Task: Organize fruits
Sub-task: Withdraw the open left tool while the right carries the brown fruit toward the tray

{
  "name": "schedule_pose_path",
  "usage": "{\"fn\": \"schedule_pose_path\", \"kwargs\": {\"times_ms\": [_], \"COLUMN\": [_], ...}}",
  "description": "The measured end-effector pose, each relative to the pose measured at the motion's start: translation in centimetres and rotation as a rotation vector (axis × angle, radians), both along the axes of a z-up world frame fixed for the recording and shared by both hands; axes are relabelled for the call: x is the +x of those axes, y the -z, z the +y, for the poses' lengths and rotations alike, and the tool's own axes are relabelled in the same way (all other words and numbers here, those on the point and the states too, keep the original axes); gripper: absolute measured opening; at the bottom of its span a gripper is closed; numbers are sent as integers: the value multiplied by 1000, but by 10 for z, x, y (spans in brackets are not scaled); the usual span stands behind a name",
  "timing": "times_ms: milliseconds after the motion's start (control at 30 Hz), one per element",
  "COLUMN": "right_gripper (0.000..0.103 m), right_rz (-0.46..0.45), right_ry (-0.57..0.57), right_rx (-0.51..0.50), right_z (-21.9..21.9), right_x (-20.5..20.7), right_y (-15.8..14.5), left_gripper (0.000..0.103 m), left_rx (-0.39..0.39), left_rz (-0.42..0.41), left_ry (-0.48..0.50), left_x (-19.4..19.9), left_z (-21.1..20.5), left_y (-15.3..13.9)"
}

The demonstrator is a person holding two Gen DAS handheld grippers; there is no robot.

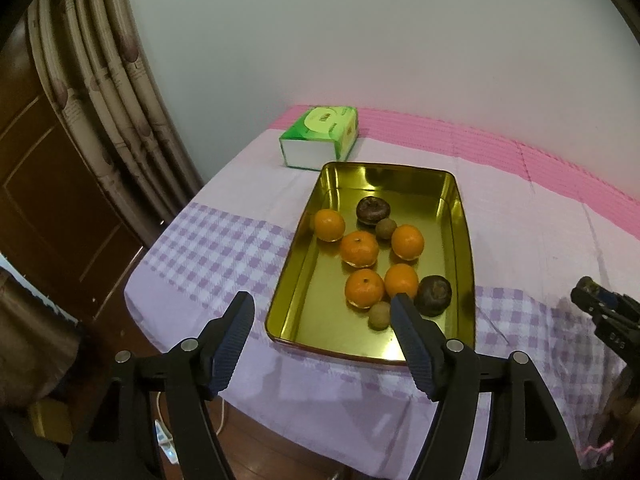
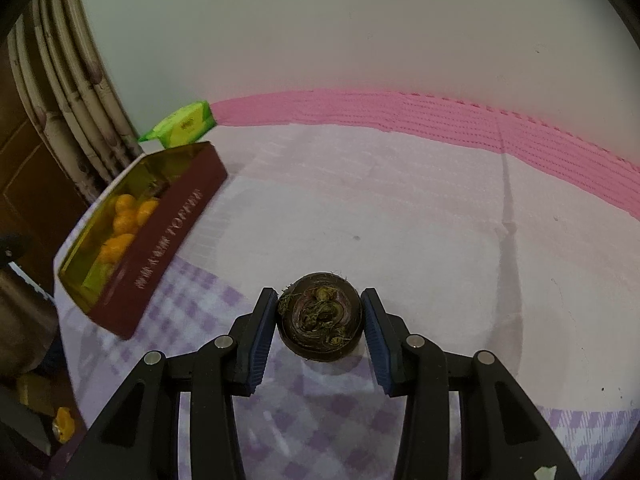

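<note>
A gold tin tray [image 1: 460, 236] stands on the checked tablecloth. It holds several oranges [image 1: 359, 249], two dark brown round fruits [image 1: 433, 295] and small brownish-green fruits [image 1: 379, 315]. My left gripper [image 1: 322, 300] hovers over the tray's near end, open, with nothing between its fingers. My right gripper [image 2: 319, 294] is shut on another dark brown round fruit [image 2: 320, 320], its pads pressing both sides, low over the cloth to the right of the tray [image 2: 172, 240]. The right gripper's tip [image 1: 588, 294] shows at the right edge of the left wrist view.
A green tissue pack [image 1: 320, 136] lies behind the tray near the wall. A pink mat [image 2: 440, 120] runs along the table's far side. Curtains [image 1: 100, 92] and a wooden door are to the left, past the table's edge.
</note>
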State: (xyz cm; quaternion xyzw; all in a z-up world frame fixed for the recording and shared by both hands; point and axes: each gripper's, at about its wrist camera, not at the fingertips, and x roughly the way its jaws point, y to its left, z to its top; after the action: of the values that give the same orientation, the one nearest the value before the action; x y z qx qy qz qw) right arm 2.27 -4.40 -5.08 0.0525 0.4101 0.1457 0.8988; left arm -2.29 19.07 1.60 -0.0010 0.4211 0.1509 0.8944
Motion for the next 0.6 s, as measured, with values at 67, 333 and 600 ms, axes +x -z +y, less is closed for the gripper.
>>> {"fn": "schedule_pose_path", "kwargs": {"times_ms": [67, 333, 600], "right_gripper": [40, 40, 40], "right_rz": [-13, -62, -67], "right_ry": [-16, -104, -204], "right_rx": [7, 23, 48], "right_z": [8, 50, 98], "right_x": [-1, -5, -7], "right_y": [-9, -45, -62], "left_gripper": [71, 71, 71], "left_rx": [-4, -16, -23], "left_rz": [7, 41, 21], "left_ry": [-4, -43, -175], "left_x": [0, 5, 3], "left_z": [3, 21, 55], "left_y": [3, 16, 13]}}
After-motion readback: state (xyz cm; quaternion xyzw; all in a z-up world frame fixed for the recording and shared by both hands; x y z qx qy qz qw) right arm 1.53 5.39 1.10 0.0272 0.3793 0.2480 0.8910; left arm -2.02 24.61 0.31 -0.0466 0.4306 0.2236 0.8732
